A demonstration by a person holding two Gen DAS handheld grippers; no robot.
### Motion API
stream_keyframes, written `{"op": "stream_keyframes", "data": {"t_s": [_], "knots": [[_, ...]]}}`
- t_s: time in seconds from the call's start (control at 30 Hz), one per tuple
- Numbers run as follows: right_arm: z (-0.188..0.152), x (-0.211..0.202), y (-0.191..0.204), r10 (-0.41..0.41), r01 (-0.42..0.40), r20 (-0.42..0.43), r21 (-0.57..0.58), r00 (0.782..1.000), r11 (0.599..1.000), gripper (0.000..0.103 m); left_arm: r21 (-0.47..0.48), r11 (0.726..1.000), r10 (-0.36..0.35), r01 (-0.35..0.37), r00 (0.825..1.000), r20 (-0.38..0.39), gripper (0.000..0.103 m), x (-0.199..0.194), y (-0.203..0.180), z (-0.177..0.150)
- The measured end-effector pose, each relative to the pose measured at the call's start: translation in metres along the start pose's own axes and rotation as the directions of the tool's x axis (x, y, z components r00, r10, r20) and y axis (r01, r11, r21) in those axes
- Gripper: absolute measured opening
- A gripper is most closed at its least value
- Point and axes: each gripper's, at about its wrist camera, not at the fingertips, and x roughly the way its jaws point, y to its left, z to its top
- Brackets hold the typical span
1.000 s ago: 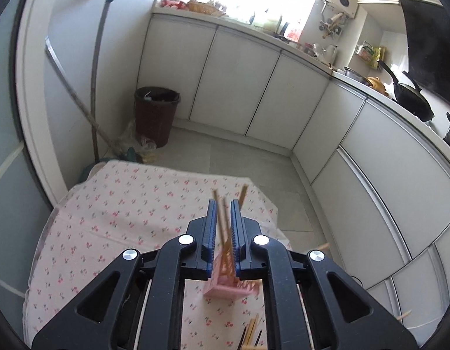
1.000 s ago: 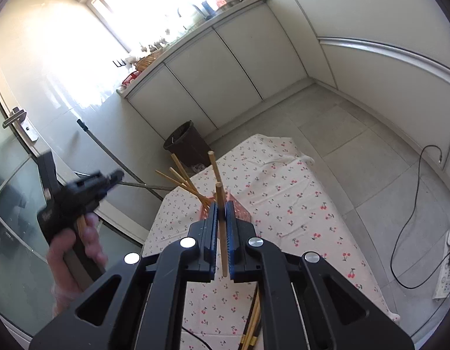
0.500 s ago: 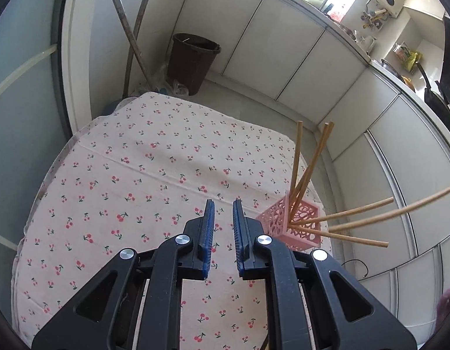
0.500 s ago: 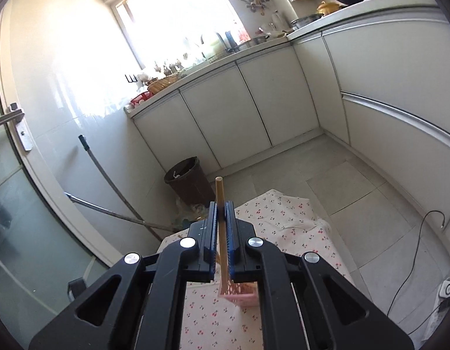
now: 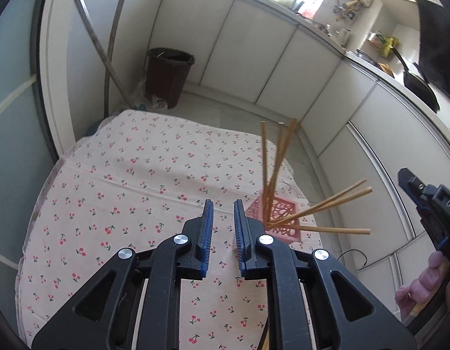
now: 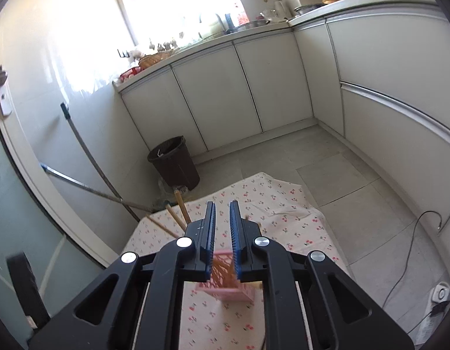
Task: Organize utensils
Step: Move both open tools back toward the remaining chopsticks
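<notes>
A pink lattice holder [image 5: 278, 218] stands on the cherry-print tablecloth [image 5: 143, 180], with several wooden chopsticks [image 5: 278, 157] fanning out of it. My left gripper [image 5: 223, 204] hovers over the cloth just left of the holder. Its jaws are opening, with a narrow gap and nothing between them. In the right wrist view my right gripper [image 6: 222, 205] hangs above the holder [image 6: 225, 280]. Its jaws are also opening with nothing between the pads. Chopstick ends [image 6: 181, 207] stick out to its left.
A brown waste bin [image 5: 168, 75] and leaning mop poles [image 5: 108, 58] stand beyond the table's far edge. White cabinets [image 6: 248, 93] line the back and right. A cable [image 6: 411, 250] trails on the floor tiles. A person's hand [image 5: 420, 285] grips the other tool at the right edge.
The chopstick that stood clamped in my right gripper is gone from its jaws, which have parted. My left gripper has dropped toward the cloth, and its gap is slightly wider.
</notes>
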Motion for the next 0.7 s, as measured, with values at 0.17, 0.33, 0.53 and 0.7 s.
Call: {"op": "stream_keyframes", "data": {"t_s": [0.17,0.33,0.53,0.7], "knots": [[-0.032,-0.017,-0.002,-0.066,0.065,-0.012,-0.080,0.998,0.995,0.012,0.120,0.992,0.025,-0.029,0.999,0.037,0.024,-0.012,-0.028,-0.013],[-0.063,-0.028,-0.010,-0.142,0.135,-0.045,-0.134,0.989,0.982,0.022,0.186,0.982,0.029,-0.037,0.998,0.048,0.042,-0.019,-0.046,-0.027],[-0.082,-0.034,-0.023,-0.197,0.185,-0.084,-0.132,0.977,0.974,0.041,0.222,0.974,0.035,-0.042,0.999,0.037,0.063,-0.024,-0.057,-0.044],[-0.094,-0.036,-0.032,-0.233,0.218,-0.112,-0.129,0.966,0.967,0.052,0.245,0.969,0.034,-0.039,0.999,0.024,0.076,-0.025,-0.064,-0.058]]}}
